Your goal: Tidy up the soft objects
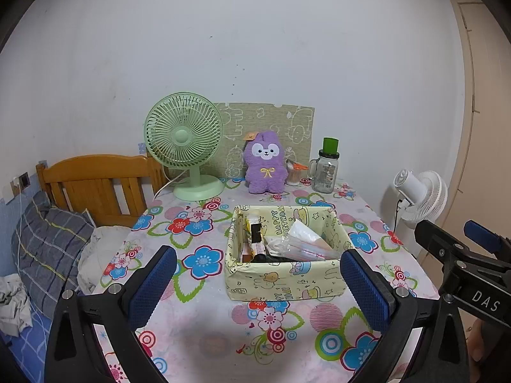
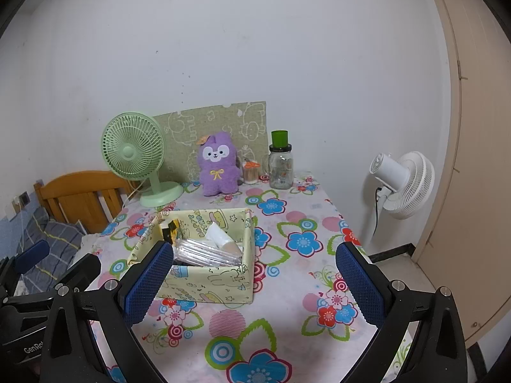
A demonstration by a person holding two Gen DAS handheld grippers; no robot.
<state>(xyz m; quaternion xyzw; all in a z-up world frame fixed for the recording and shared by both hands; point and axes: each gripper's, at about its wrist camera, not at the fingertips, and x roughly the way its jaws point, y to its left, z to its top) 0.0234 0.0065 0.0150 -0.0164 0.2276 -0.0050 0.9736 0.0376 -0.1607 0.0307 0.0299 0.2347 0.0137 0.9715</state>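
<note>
A purple plush toy sits upright at the back of the table, between the green fan and a glass jar; it also shows in the right wrist view. A yellow patterned box holding packets and plastic bags stands mid-table; in the right wrist view the box is left of centre. My left gripper is open and empty, hovering over the near table just in front of the box. My right gripper is open and empty, beside the box's right side. The right gripper shows at the left wrist view's right edge.
A green desk fan stands back left. A glass jar with a green lid and a cup of sticks stand back right. A white floor fan stands right of the table. A bed with a wooden headboard lies to the left.
</note>
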